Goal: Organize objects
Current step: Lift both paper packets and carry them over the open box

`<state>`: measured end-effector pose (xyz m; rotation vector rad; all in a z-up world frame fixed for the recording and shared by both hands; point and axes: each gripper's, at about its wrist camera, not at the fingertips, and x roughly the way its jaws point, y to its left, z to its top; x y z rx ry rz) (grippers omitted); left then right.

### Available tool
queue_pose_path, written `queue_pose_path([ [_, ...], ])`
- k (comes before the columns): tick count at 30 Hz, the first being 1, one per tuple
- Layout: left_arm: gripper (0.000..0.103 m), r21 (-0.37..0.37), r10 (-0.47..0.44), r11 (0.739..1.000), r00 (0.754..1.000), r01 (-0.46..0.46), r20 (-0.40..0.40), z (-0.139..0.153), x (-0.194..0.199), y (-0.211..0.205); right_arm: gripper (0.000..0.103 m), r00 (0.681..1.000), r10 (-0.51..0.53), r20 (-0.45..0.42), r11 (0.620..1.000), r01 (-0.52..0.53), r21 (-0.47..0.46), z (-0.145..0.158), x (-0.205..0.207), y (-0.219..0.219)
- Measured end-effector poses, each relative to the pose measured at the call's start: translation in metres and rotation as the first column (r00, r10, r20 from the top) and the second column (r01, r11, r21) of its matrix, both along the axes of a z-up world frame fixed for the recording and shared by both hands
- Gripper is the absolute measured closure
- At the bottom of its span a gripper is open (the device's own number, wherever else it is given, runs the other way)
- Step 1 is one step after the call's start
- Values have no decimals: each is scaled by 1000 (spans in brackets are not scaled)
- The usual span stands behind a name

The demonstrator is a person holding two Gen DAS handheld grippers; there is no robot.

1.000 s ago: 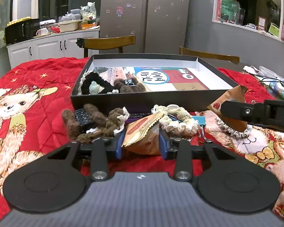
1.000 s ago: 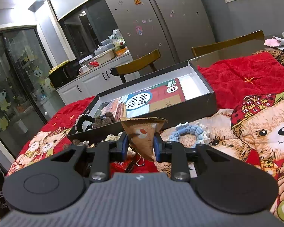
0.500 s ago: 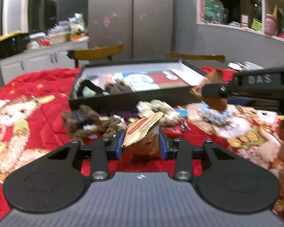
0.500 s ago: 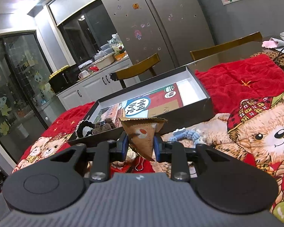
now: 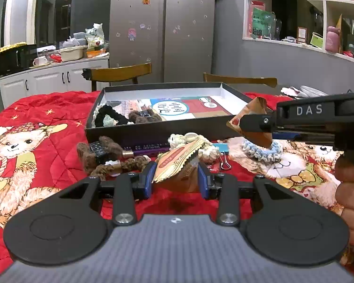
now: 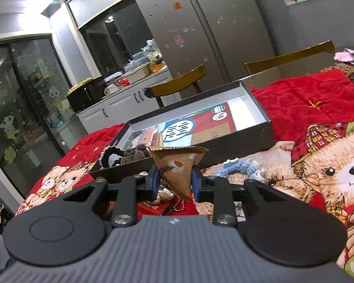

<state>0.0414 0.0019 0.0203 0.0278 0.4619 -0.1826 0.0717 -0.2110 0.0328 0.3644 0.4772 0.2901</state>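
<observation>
— Red quilt (image 5: 47, 127) with teddy-bear print, spread over the whole table. Nearest to the lens?

— Left gripper (image 5: 177, 176), clamped on a brown snack packet (image 5: 179, 165) with a zigzag top edge (held just above the quilt). Same on the other side: right gripper (image 6: 174, 181) closed around a second brown packet (image 6: 179, 169), cone-shaped, point down.

— And beyond the fingers (image 5: 146, 179)?

— Loose heap just behind: brown knitted scrunchies (image 5: 106, 158) with a black hair claw (image 5: 97, 149), cream scrunchie (image 5: 195, 141), purple box (image 5: 148, 146), paper clip (image 5: 225, 164). Blue-and-white scrunchie (image 5: 263, 151) off to the right, under the right gripper's packet in the left view.

— Further back?

— Open dark box (image 5: 153, 132), white inside, touching the heap. Black scrunchie (image 5: 108, 116) and brown ones in its left end, printed sheet (image 5: 186, 108) flat across the rest.

— Behind that?

— Two wooden chairs (image 5: 120, 73), grey fridge (image 5: 162, 23), white cabinets (image 5: 49, 80), wall shelves (image 5: 318, 23) to the right.
</observation>
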Motion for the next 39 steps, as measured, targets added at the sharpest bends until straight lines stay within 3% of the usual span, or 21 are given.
queue_pose_path([
  [7,60,47,27,998,998,-30,64,9,-2,-4,72,996,13,90,996,-5,-87,9,-8,14],
  [14,60,12,89,996,994,-90,64,43,4,5,72,997,48,54,999,-48,-7,30,3,9],
  [21,60,31,145,988,981,-150,127,88,16,12,72,993,112,47,992,-110,-60,63,18,20],
  [25,60,40,163,985,979,-169,119,105,33,11,72,996,82,31,994,-80,-76,78,34,22],
  [31,60,-38,170,985,983,-167,67,125,70,13,72,998,48,-51,993,-53,-106,95,70,21],
  [35,60,-83,171,982,984,-167,44,130,98,14,72,995,32,-93,997,-38,-64,93,97,12],
  [39,60,-131,125,983,991,-129,-41,126,131,15,72,991,24,-129,999,-29,-33,82,117,2],
])
